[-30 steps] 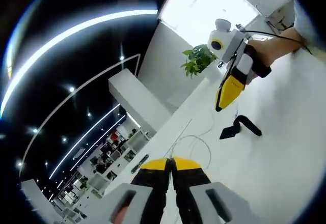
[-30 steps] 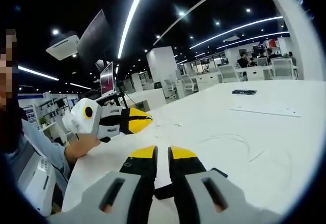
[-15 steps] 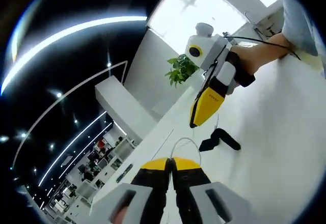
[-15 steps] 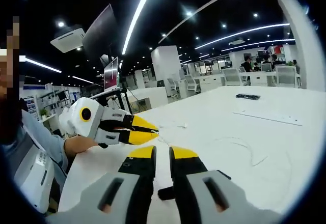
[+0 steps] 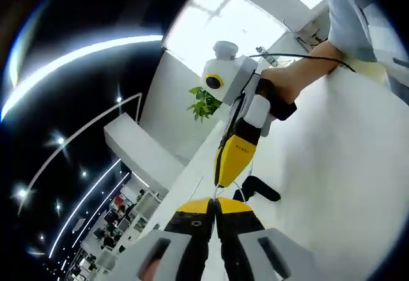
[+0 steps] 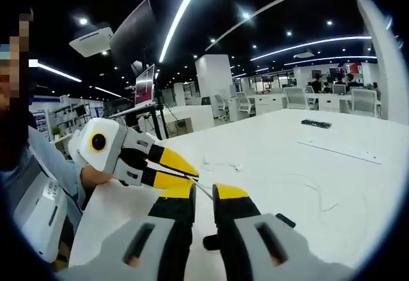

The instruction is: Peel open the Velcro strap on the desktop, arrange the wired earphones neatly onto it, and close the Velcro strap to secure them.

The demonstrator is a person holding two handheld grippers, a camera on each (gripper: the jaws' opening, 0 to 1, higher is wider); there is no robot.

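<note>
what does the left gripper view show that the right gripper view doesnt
Left gripper view alone: a potted plant by a bright window, and the right hand-held gripper coming in from the right, its yellow tips near this view's own.

Right gripper view alone: the left hand-held gripper with a thin white earphone wire at its tips, a monitor, a dark flat object far off.

Both: the white desktop and the black Velcro strap.

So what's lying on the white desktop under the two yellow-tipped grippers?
The black Velcro strap lies on the white desktop, partly hidden behind the right gripper. Thin white earphone wire trails across the desktop beyond. The strap's covered end cannot be seen.
</note>
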